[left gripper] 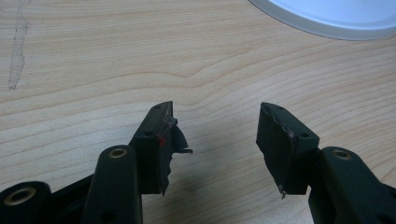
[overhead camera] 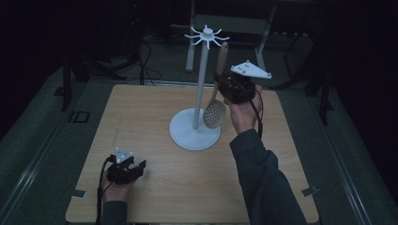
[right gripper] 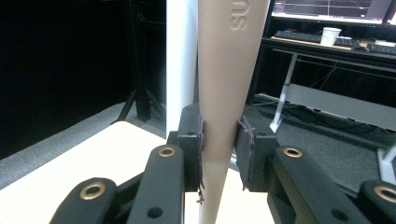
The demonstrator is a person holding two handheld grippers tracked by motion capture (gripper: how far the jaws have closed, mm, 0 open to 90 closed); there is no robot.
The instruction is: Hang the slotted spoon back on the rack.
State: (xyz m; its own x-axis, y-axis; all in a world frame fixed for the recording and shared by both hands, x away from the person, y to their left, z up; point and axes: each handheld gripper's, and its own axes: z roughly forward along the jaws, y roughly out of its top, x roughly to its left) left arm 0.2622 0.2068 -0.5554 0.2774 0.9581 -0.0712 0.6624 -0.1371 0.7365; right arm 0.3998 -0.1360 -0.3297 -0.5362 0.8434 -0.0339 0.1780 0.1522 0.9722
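A tan slotted spoon (overhead camera: 215,112) hangs upright beside a white hook stand (overhead camera: 201,84), its perforated bowl down near the round base (overhead camera: 195,133). My right gripper (overhead camera: 225,86) is shut on the spoon's handle (right gripper: 226,84), raised above the table right of the pole (right gripper: 180,56). The handle's top reaches up toward the stand's hooks (overhead camera: 206,33). My left gripper (overhead camera: 133,168) rests low on the table at the front left. In the left gripper view my left gripper (left gripper: 215,140) is open with nothing between its jaws, over bare wood.
The light wooden table (overhead camera: 155,187) spreads around the stand. The stand's white base edge (left gripper: 327,18) lies ahead of my left gripper. Behind the table stand dark tripods, cables and a desk with monitors, a keyboard and a paper cup (right gripper: 330,35).
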